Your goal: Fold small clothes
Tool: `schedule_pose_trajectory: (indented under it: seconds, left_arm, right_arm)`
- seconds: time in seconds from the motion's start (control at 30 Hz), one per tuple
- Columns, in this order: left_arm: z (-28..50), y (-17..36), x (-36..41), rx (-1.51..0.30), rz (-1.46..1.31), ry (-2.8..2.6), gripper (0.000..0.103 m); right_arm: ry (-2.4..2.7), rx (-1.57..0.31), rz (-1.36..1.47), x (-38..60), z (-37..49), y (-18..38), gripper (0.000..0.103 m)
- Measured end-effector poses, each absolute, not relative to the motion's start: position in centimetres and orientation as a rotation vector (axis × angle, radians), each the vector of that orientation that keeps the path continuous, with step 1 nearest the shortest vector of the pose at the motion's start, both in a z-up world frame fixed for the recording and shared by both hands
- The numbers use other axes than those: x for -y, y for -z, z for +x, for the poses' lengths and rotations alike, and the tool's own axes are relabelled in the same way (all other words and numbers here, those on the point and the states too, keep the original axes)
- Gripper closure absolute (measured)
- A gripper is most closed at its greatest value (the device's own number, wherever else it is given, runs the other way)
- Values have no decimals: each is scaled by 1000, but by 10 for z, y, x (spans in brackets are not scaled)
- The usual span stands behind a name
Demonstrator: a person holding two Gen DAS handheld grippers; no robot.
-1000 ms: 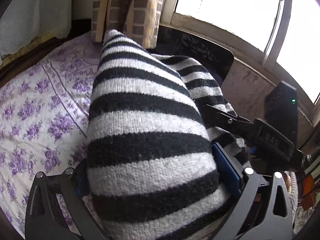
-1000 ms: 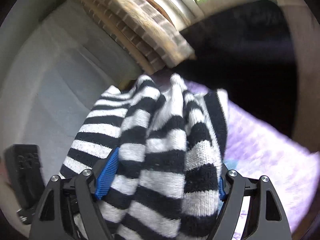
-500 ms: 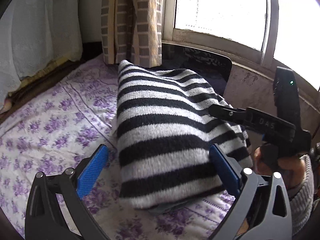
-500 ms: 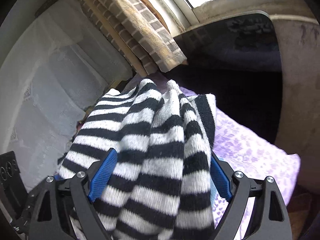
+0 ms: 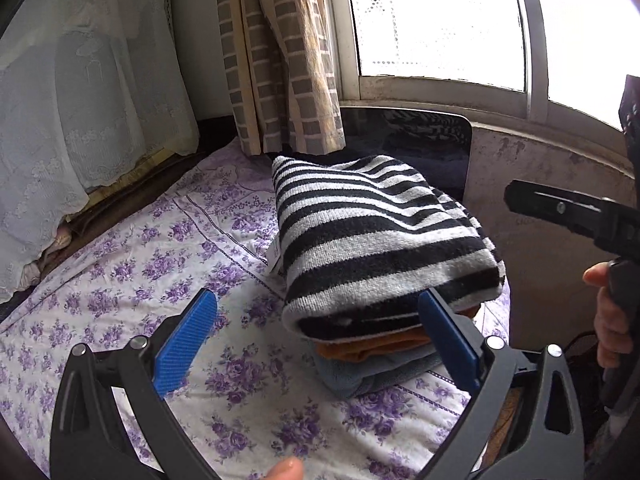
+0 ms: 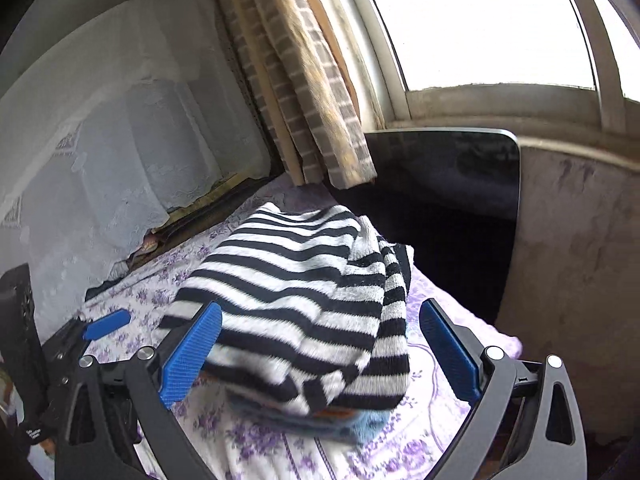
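A folded black-and-white striped sweater (image 5: 376, 236) lies on top of a small stack, over an orange garment (image 5: 372, 346) and a blue one (image 5: 360, 378). It also shows in the right wrist view (image 6: 296, 300), with the blue garment (image 6: 360, 426) under it. My left gripper (image 5: 316, 344) is open and empty, just in front of the stack. My right gripper (image 6: 320, 348) is open and empty, its jaws wide on either side of the sweater's near edge. The right gripper's body (image 5: 576, 216) shows at the right of the left wrist view.
The stack sits on a bed with a purple-flowered sheet (image 5: 132, 264). A dark glossy board (image 6: 448, 176) stands behind it below the window. A checked curtain (image 5: 276, 52) hangs at the back. White lace cloth (image 5: 80, 92) covers the left side.
Both grippers have let go of the striped sweater and opened. The sweater now rests on the stack, and both grippers have drawn back from it.
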State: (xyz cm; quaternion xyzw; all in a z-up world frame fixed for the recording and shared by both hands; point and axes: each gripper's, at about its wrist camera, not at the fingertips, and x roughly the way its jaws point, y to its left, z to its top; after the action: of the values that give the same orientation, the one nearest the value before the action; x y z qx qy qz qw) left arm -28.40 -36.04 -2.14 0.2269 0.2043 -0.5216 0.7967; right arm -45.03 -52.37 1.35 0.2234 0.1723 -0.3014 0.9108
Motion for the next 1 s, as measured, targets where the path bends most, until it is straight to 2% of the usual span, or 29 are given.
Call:
schedule_pose_trajectory:
  seconds: [0.4,1.0]
  left_arm:
    - [-297,2,335,-428,469,1083,5]
    - [-307,-1,342,-443,476,1095,5]
  right_arm:
    - [587,-356,385,481,-461,-32,4]
    - [562,-333,401,480,-472,-29,4]
